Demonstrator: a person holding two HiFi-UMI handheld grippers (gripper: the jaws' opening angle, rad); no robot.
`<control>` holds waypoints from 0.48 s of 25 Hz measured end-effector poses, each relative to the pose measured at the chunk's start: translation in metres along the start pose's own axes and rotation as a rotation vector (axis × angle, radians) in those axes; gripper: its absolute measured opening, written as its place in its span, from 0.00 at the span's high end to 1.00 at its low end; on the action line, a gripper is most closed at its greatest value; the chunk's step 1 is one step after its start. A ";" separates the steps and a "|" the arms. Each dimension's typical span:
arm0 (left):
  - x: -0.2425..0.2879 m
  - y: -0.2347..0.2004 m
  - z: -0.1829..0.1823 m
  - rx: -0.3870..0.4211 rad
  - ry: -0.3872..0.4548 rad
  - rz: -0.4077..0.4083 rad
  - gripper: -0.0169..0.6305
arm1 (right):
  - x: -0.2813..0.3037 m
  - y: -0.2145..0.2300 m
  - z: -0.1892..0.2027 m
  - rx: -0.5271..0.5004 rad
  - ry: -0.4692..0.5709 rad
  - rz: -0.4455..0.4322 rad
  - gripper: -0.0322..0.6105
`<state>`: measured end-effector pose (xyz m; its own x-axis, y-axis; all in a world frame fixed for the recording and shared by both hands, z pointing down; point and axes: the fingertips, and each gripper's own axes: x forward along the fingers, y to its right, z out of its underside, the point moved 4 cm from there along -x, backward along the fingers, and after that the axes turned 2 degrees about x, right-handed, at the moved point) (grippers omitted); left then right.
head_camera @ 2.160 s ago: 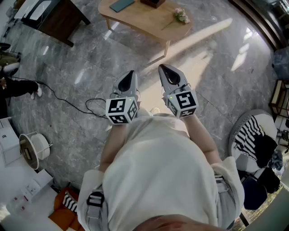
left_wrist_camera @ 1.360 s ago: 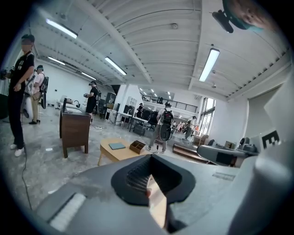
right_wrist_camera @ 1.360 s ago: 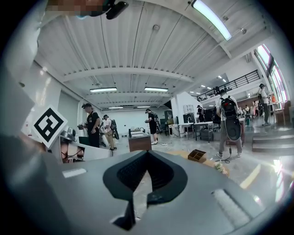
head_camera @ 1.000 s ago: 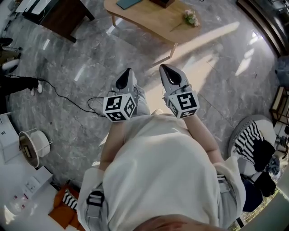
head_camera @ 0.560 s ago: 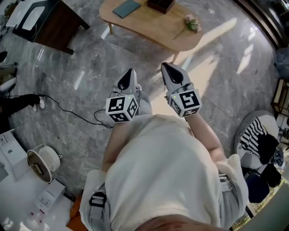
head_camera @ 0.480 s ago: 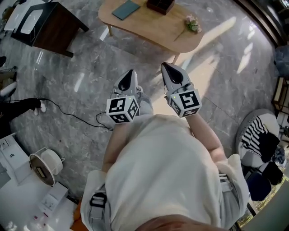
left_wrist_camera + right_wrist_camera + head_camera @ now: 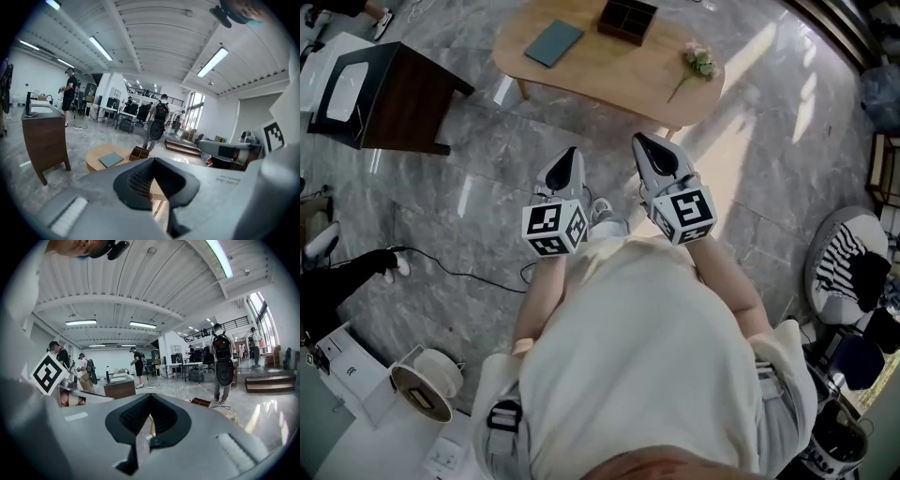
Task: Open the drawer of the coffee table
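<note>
The light wooden coffee table [image 7: 581,70] stands on the grey marble floor at the top of the head view, some way ahead of both grippers. On it lie a teal book [image 7: 553,42], a dark divided box [image 7: 627,20] and a small flower sprig [image 7: 697,62]. No drawer shows from here. My left gripper [image 7: 570,154] and right gripper [image 7: 642,143] are held side by side in front of the person's body, both shut and empty. In the left gripper view the table [image 7: 101,157] with book [image 7: 111,159] and box [image 7: 138,153] lies beyond the jaws.
A dark brown cabinet [image 7: 389,98] stands at the upper left, also the cabinet [image 7: 44,136] in the left gripper view. A black cable [image 7: 459,272] trails over the floor. A striped cushion [image 7: 844,267] lies at the right. Several people [image 7: 160,117] stand farther off in the hall.
The person has walked toward the coffee table: table and cabinet have slid down the head view and more of the tabletop shows. Both grippers stay shut, held the same way.
</note>
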<state>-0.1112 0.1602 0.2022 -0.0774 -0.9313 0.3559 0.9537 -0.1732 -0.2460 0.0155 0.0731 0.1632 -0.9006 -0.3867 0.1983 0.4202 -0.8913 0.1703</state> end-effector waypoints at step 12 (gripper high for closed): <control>0.056 -0.047 -0.001 0.037 -0.087 0.096 0.97 | 0.031 0.028 0.010 0.052 -0.040 0.184 0.95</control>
<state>-0.1606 0.1156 0.2330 0.0392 -0.9114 0.4097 0.9655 -0.0711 -0.2504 0.0010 0.0383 0.1838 -0.8032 -0.5314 0.2691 0.5837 -0.7925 0.1771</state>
